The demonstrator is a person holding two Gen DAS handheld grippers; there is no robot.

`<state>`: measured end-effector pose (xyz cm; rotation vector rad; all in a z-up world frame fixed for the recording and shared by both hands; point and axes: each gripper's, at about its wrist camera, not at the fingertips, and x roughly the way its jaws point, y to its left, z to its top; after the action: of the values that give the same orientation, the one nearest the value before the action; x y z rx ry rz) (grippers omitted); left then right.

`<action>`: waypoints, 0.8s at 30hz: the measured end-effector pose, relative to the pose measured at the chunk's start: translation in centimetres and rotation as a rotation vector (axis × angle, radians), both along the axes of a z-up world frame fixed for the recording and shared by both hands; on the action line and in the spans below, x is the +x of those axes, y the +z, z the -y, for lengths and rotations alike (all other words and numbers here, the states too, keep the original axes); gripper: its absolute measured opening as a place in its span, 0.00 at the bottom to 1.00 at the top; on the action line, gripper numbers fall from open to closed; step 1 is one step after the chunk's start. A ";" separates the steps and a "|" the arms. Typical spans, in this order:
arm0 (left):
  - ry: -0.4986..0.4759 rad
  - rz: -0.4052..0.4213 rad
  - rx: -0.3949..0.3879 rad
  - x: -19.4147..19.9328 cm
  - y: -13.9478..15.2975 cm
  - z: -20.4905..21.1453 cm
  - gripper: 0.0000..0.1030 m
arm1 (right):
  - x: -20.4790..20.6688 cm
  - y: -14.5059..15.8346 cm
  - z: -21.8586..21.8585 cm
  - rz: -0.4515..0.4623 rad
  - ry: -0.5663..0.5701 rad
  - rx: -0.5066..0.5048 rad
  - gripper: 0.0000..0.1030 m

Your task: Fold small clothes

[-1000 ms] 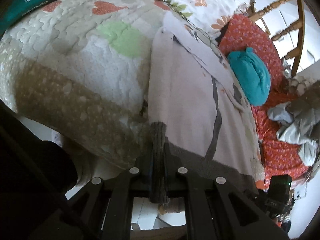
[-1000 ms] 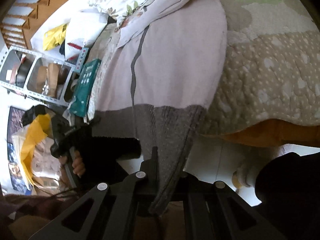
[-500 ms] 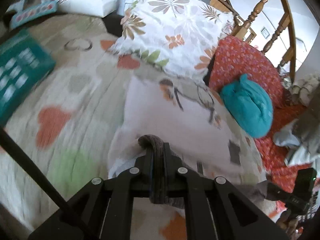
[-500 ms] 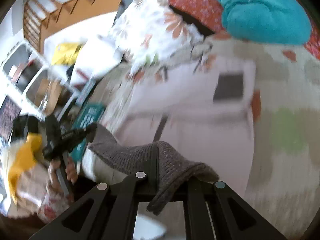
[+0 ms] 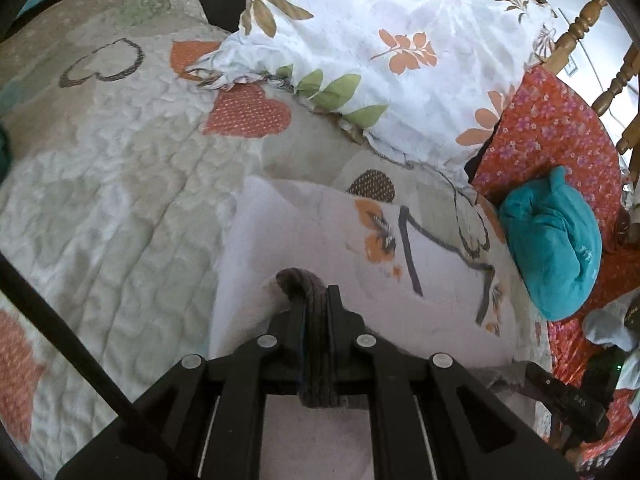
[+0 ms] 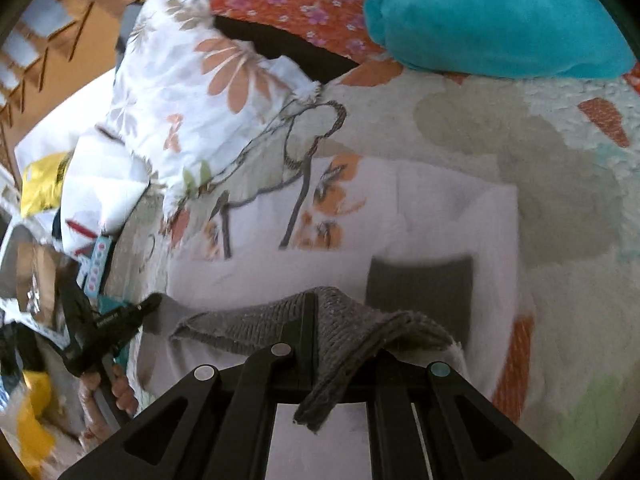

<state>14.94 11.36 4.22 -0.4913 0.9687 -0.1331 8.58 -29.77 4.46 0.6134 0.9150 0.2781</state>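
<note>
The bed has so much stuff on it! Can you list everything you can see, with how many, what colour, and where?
Small garment: one, pale pink-white with grey hem and orange print, lying on the quilt, its hem lifted.
Quilt: one, beige and white with orange hearts, covering the bed.
Floral pillow: one, white with orange flowers and green leaves, beyond the garment.
Teal bundle: one, teal, to the right of the garment in the left view.
Red flowered cloth: one, red-orange, under the teal bundle.
Wooden rails: brown, far right.
Yellow bag: one, yellow, off the bed.
Left tongs: black, shut on the grey hem.
Right tongs: black, shut on the grey hem.
</note>
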 end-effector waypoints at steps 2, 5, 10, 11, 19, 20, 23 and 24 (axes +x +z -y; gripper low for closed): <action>0.028 0.013 0.015 0.9 0.0 -0.2 0.14 | 1.3 -0.5 0.6 0.000 -0.022 0.023 0.06; 0.072 0.025 -0.003 1.4 0.5 -1.2 0.49 | 2.6 -0.8 0.6 -0.003 -0.028 0.010 0.08; 0.094 0.023 -0.056 0.8 1.8 -2.8 0.55 | 2.5 0.1 -0.1 0.032 -0.035 -0.074 0.33; 0.092 0.027 -0.041 0.5 2.1 -2.9 0.56 | 2.2 0.6 0.0 0.052 -0.053 -0.094 0.54; 0.029 0.008 0.104 -3.2 2.3 -3.8 0.65 | -0.4 2.9 2.0 0.103 -0.127 -0.110 0.64; 0.017 -0.004 0.117 -3.9 1.9 -4.0 0.65 | -0.8 2.8 1.9 0.097 -0.120 -0.114 0.64; -0.039 -0.056 0.129 -5.7 0.4 -4.4 0.66 | -1.6 2.7 1.1 0.084 -0.098 -0.132 0.64; -0.063 -0.071 0.129 -6.2 -0.1 -4.3 0.66 | -1.9 2.7 0.5 0.084 -0.086 -0.148 0.64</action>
<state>8.77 15.64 4.13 -0.3494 1.0550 -0.1096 6.64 -30.29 7.19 0.4994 0.8183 0.1562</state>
